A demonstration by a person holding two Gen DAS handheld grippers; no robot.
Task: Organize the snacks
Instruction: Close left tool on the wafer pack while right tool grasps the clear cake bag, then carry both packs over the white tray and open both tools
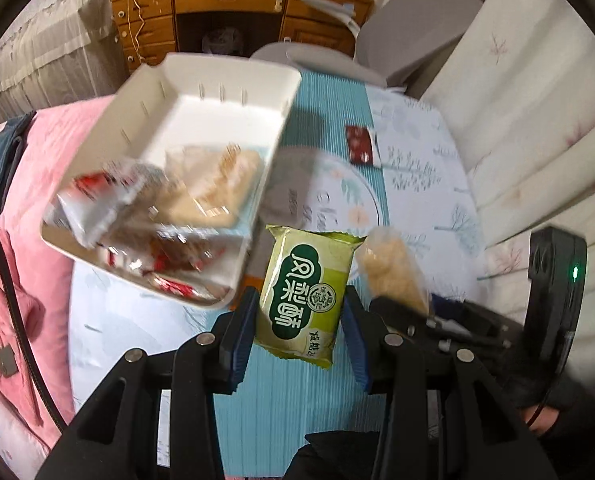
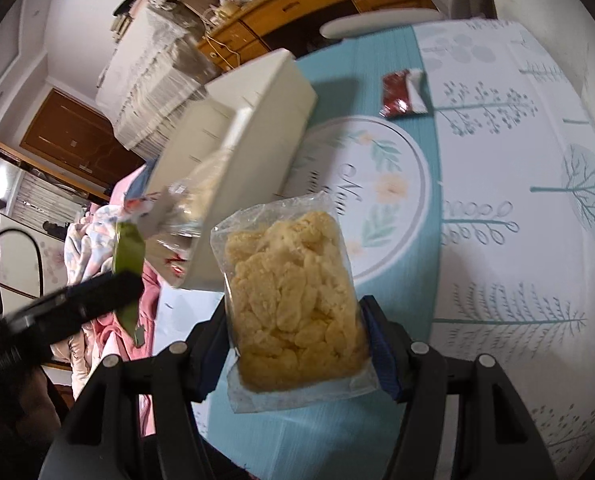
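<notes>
My left gripper (image 1: 299, 330) is shut on a green snack packet (image 1: 307, 294) with white lettering, held above the table. My right gripper (image 2: 299, 334) is shut on a clear bag of yellow crisps (image 2: 293, 300), also lifted; that clear bag (image 1: 393, 272) shows just right of the green packet in the left wrist view. A white bin (image 1: 233, 92) stands to the left and holds several wrapped snacks (image 1: 169, 208). In the right wrist view the white bin (image 2: 265, 120) is upper left, and the left gripper (image 2: 85, 300) with the green packet (image 2: 127, 250) is at the left edge.
A small red sachet (image 1: 361, 146) lies on the table (image 1: 417, 184) beyond the grippers, also seen as the red sachet (image 2: 403, 94). Pink bedding (image 1: 21, 280) lies to the left, a wooden desk (image 1: 237, 12) stands behind, and pale cushions (image 1: 537, 120) rise on the right.
</notes>
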